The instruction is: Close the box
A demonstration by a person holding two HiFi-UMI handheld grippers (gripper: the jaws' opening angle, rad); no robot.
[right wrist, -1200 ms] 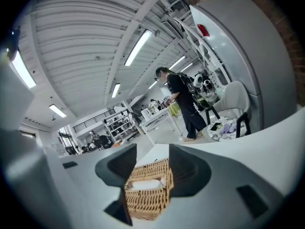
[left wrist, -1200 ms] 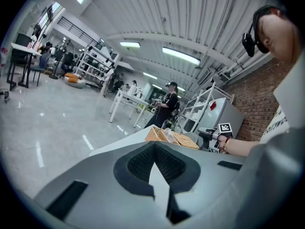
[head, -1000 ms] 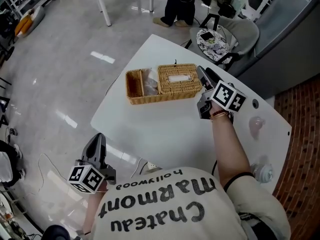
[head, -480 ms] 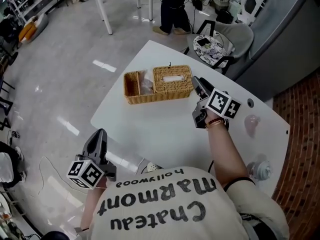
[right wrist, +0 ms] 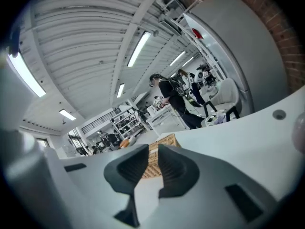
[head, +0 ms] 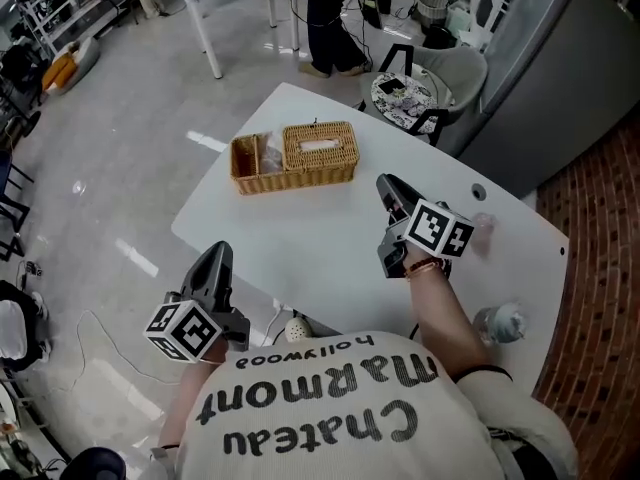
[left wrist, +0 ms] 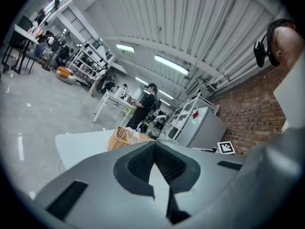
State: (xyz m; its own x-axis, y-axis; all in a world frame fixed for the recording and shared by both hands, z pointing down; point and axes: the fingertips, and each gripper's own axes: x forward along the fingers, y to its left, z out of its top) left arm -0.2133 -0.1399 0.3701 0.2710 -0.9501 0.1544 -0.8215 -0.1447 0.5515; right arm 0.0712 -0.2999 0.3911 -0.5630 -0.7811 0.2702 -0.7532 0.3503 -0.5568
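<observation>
A wicker box (head: 295, 158) stands at the far side of the white table (head: 320, 248). A woven lid covers its right part, while its left part (head: 248, 158) shows open with something pale inside. My right gripper (head: 388, 184) hovers over the table's middle right, well short of the box and pointing toward it. Its jaws are closing to a narrow gap with nothing between them, and the box (right wrist: 164, 139) shows through that gap beyond my right gripper (right wrist: 153, 149). Off the table's near left edge my left gripper (head: 220, 255) hangs shut and empty. Past my left gripper (left wrist: 155, 144) the box (left wrist: 121, 137) lies far ahead.
A person (head: 325, 18) stands beyond the table next to a chair with a patterned cushion (head: 400, 93). A clear bottle (head: 500, 323) and a pinkish object (head: 483, 225) sit on the table's right side. A grey cabinet (head: 560, 68) stands at the right.
My right gripper has drawn back from the box's right end toward me and its jaws have narrowed. The left gripper has risen slightly. The box has not moved on the table.
</observation>
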